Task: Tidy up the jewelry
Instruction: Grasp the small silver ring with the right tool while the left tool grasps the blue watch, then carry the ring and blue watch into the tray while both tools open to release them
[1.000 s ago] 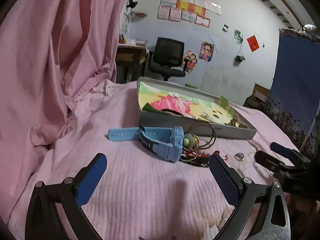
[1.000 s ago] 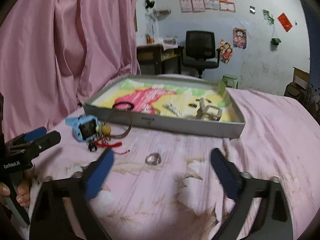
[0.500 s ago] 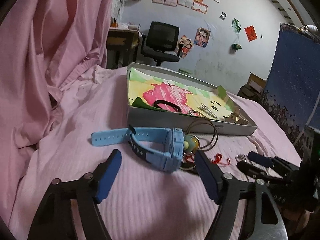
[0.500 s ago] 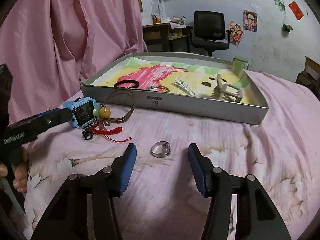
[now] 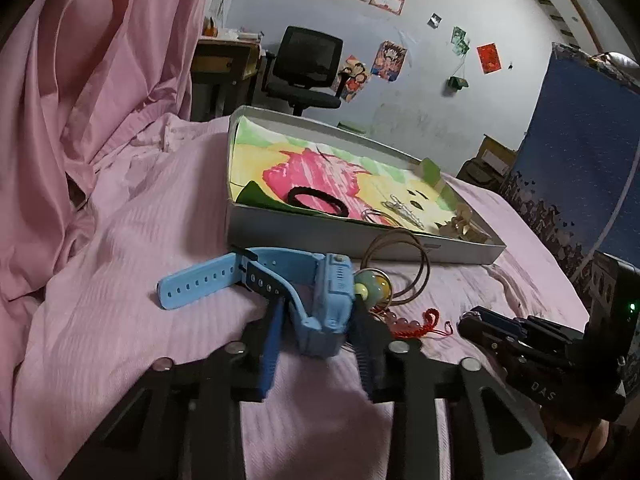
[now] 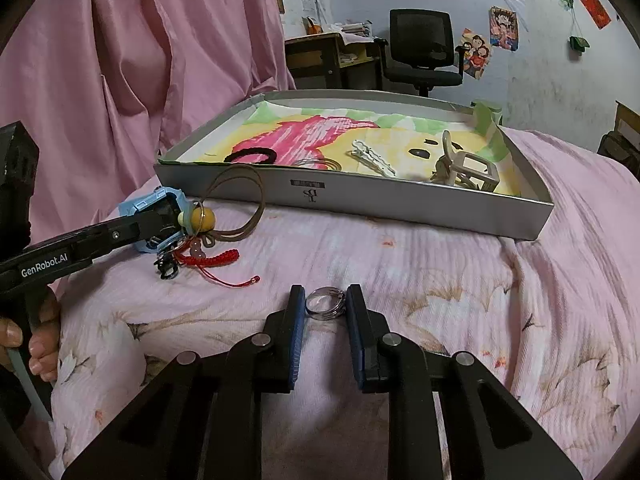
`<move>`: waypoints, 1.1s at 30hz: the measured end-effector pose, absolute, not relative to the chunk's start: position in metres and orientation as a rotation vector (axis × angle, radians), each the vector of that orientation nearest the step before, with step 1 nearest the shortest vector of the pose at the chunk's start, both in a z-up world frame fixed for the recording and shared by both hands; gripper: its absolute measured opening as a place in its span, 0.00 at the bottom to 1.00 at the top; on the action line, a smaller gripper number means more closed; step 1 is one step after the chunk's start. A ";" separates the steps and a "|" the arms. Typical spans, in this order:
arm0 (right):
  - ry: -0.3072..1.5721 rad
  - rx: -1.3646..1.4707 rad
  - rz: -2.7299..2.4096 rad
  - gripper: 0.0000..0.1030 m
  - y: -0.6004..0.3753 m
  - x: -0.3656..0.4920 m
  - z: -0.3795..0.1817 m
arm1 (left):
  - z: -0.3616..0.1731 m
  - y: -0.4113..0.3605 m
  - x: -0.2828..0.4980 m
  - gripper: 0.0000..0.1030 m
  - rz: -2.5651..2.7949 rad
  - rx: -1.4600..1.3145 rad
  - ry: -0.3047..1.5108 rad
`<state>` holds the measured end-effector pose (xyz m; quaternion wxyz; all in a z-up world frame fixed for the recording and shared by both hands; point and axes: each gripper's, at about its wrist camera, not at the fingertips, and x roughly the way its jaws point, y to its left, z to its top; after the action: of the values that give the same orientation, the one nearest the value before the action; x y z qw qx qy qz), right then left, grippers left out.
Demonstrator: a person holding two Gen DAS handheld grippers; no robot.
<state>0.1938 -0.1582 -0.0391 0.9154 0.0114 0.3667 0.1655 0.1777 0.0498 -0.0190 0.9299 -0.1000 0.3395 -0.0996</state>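
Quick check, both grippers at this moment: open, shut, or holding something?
Left gripper: shut on the blue watch.
Right gripper: shut on the silver ring, which lies on the bedspread.

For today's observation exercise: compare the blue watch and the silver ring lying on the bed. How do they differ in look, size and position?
The blue watch is chunky blue plastic with a long strap; the silver ring is a small bare metal loop. The watch lies against a tangle of cords and beads; the ring lies alone on the pink bedspread. The left gripper closes around the watch, the right gripper around the ring. Both remain outside the tray.
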 end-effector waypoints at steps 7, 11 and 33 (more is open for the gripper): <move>0.711 0.017 0.351 0.18 -0.159 0.186 -0.033 | -0.018 0.051 0.159 0.22 -0.190 -0.213 0.644; 0.654 -0.018 0.341 0.18 -0.156 0.176 -0.025 | -0.012 0.054 0.136 0.22 -0.158 -0.235 0.566; 0.168 0.004 0.342 0.18 -0.162 0.168 0.061 | 0.061 0.014 0.123 0.21 -0.001 -0.076 0.197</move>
<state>0.1677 -0.1617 0.0613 0.9819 0.0019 0.0834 0.1700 0.1231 0.0144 0.0613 0.9944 -0.0381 0.0983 -0.0005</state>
